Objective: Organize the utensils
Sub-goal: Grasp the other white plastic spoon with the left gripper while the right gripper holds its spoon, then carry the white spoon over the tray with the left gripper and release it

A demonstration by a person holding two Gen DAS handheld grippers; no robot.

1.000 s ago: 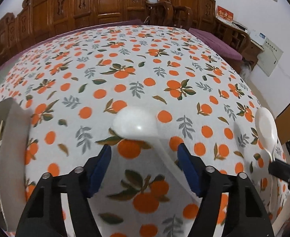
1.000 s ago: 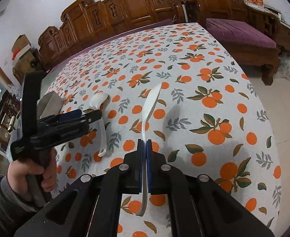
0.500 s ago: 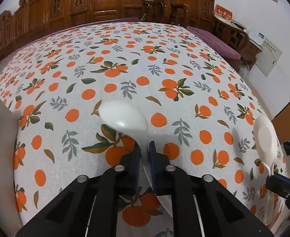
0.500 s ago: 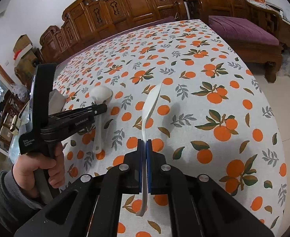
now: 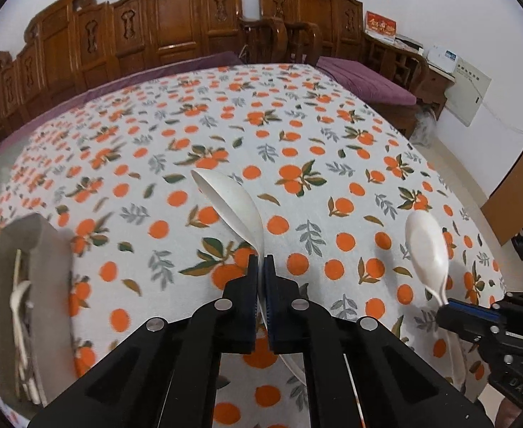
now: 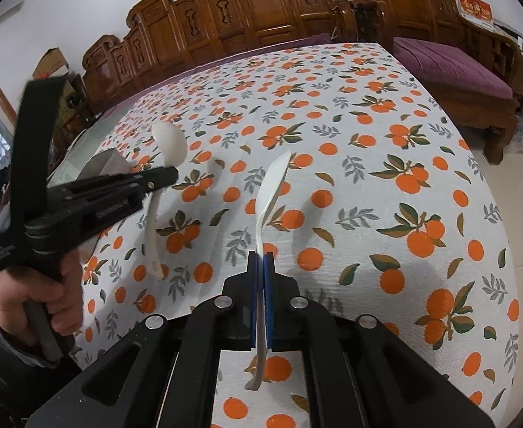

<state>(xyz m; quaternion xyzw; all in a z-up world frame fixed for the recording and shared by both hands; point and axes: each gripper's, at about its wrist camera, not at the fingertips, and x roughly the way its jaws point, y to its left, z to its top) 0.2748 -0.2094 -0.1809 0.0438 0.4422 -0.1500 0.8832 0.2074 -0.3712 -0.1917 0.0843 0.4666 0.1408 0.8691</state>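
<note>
My left gripper is shut on the handle of a white spoon and holds it above the orange-print tablecloth, bowl tilted up and away. It also shows in the right wrist view, with its spoon. My right gripper is shut on a second white spoon, held on edge above the cloth. That spoon shows in the left wrist view at the right, with the right gripper below it. A grey tray with several utensils lies at the left.
The table with the orange-print cloth fills both views. Carved wooden benches stand behind it, and a purple-cushioned seat stands to the right. The table's right edge drops to a tiled floor.
My left gripper closed on the spoon that lay on the cloth and lifted it, turning left so the tray came into view. My right gripper kept holding its spoon.
</note>
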